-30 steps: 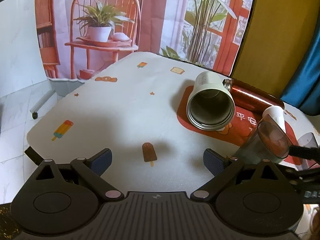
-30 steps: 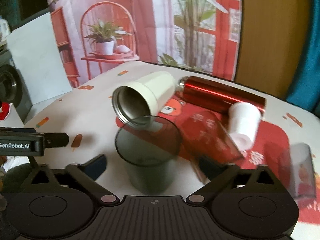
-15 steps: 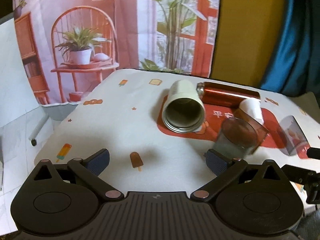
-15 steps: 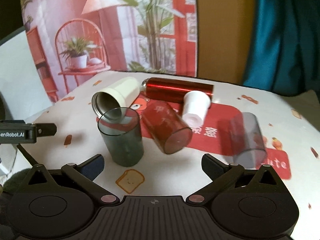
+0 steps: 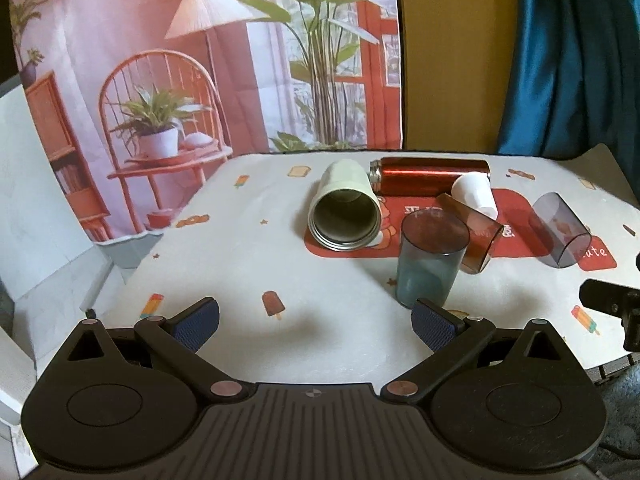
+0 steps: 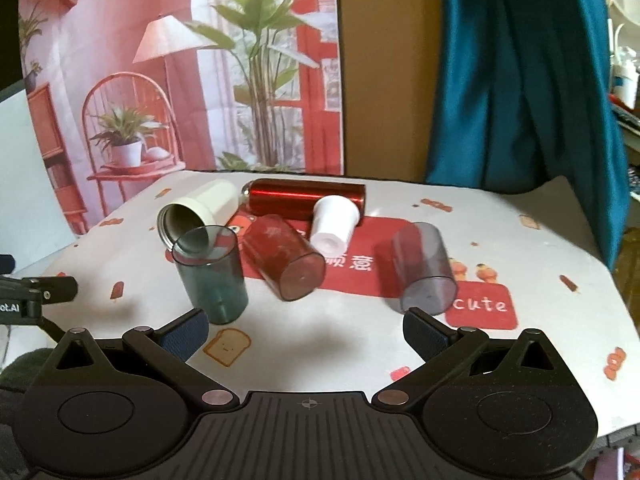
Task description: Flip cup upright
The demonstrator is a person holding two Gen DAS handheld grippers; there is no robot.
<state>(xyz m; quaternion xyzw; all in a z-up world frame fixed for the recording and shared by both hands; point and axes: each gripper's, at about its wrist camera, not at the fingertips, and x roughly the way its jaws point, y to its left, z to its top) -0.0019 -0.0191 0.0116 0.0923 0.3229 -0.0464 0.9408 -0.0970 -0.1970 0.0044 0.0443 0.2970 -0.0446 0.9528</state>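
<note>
Teal cup (image 6: 211, 274) upright on desk (image 6: 320, 344), left of the red cup (image 6: 285, 262); both grippers' jaws apart, empty.

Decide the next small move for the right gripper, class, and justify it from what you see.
Probably ease the open right gripper toward the red cup: it lies on its side just ahead, while the teal cup already stands upright and both grippers are empty.
</note>
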